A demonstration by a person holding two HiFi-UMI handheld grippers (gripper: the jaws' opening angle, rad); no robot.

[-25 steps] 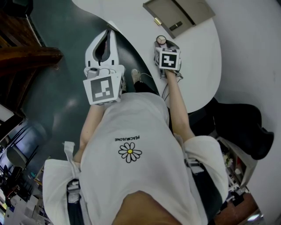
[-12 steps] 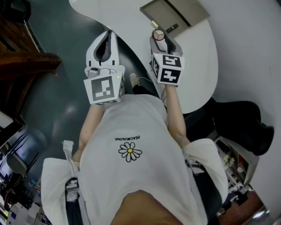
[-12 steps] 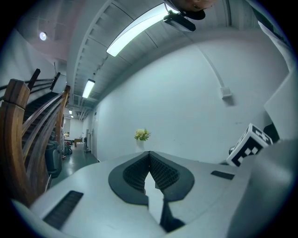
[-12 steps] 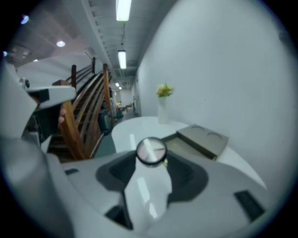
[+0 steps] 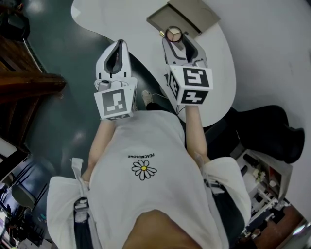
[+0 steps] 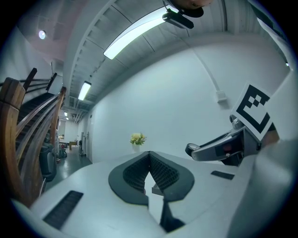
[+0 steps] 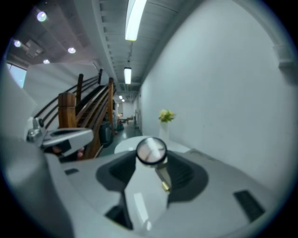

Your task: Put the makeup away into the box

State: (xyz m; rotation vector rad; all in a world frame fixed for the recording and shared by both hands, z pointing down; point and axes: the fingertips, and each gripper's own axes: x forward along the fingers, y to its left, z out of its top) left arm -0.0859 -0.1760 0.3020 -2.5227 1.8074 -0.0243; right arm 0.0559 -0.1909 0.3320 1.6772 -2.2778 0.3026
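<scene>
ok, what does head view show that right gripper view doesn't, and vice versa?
Head view only: the person's daisy shirt, a marker cube. Right gripper view only: wooden staircase, ceiling lights, vase of flowers. Both: round compact clamped in the right gripper, plus the left gripper.

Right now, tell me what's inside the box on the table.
The grey box shows only a bare grey inside. Its near edge is covered by the round compact that the right gripper holds.

Box (image 5: 187, 17) partly beyond top edge
</scene>
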